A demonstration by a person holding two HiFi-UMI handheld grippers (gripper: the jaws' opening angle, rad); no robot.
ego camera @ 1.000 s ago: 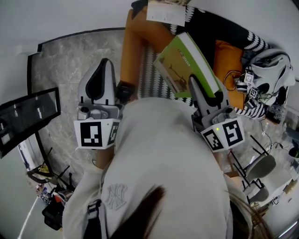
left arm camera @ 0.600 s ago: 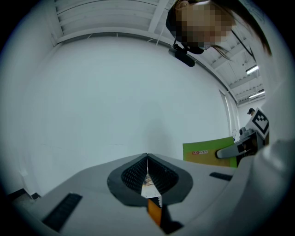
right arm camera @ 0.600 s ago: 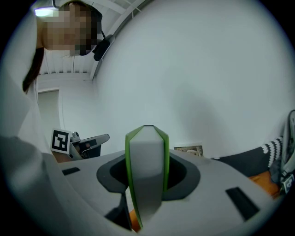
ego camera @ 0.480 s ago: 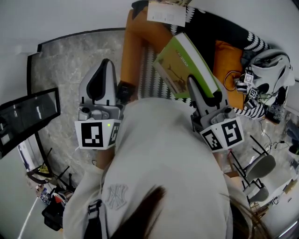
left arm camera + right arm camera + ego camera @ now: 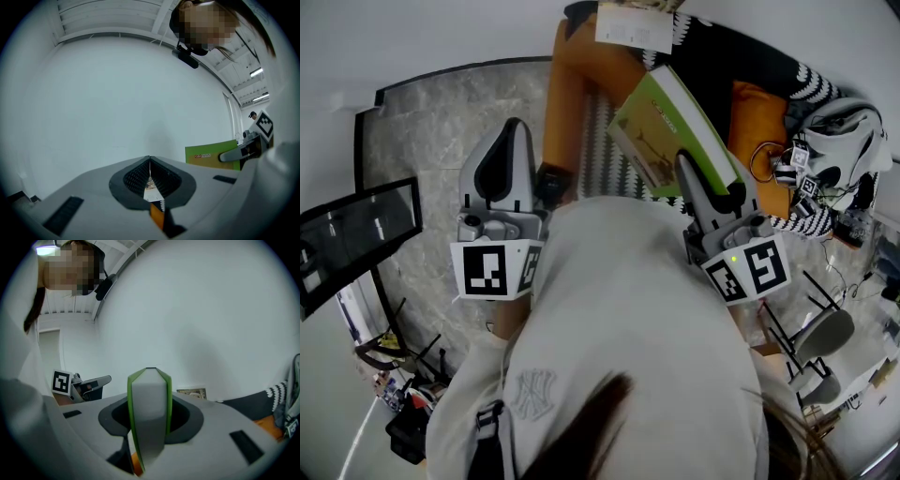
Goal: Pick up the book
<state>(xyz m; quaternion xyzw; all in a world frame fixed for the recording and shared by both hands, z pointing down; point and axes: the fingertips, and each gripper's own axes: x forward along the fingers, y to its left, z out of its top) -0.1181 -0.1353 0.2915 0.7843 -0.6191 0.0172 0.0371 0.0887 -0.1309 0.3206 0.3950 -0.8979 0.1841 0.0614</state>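
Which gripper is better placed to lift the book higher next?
Right. The right gripper is clamped on the green book; the left gripper is shut, empty, and apart from it.

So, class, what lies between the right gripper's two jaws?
The green-covered book stands there edge-on, pale pages facing the camera, and the right gripper is clamped on its covers. This shows in the right gripper view.

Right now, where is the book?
In the head view the book is right of centre, clamped in the right tool, with an orange cushion just to its right.
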